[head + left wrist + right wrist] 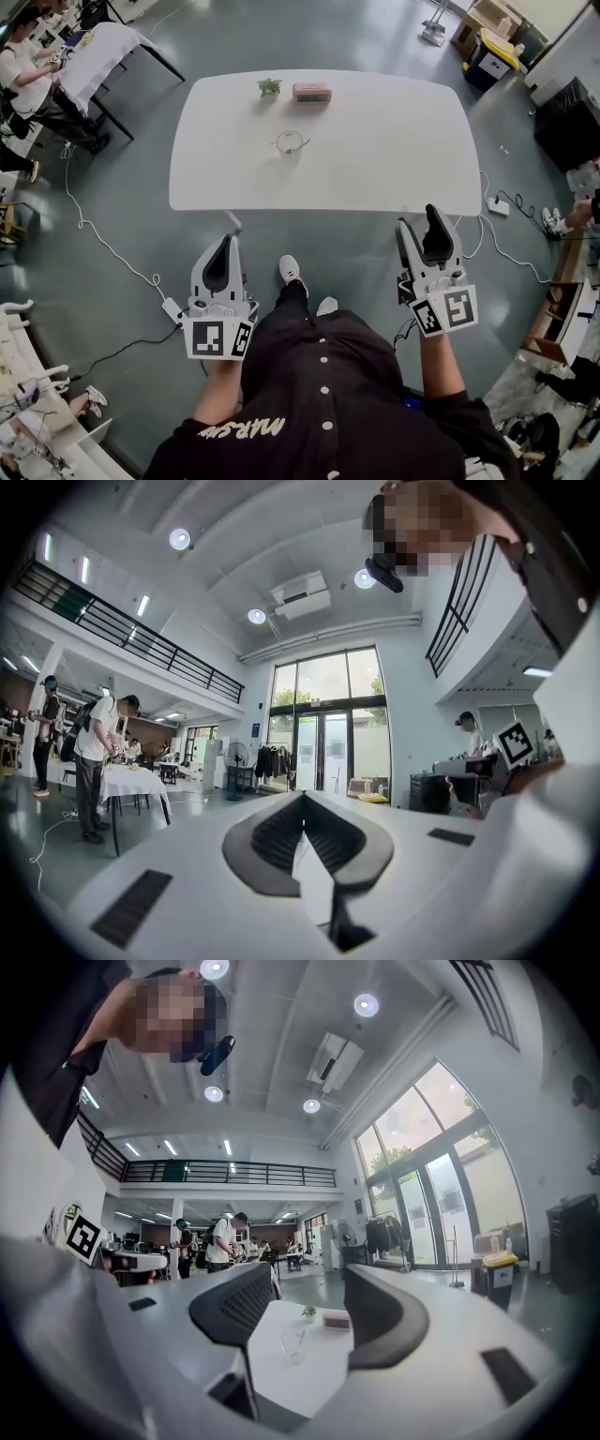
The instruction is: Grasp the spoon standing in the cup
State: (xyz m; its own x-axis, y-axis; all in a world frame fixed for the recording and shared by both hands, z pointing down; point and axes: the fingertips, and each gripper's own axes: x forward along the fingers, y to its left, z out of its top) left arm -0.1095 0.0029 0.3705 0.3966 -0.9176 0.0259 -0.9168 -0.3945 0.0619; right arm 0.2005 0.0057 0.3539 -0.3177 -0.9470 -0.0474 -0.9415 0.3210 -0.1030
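Note:
A clear glass cup stands on the white table, left of its middle, with a thin spoon leaning in it. Both grippers hang in front of the table's near edge, well short of the cup. My left gripper is shut, its dark pads meeting at the tip, and holds nothing. My right gripper is open and empty. In the right gripper view the cup shows between the spread fingers, far off on the table. The left gripper view looks over the room and shows no cup.
A small green plant and a pink box sit near the table's far edge. Cables and a power strip lie on the floor at the left. A second table with seated people stands at the far left. Boxes are at the far right.

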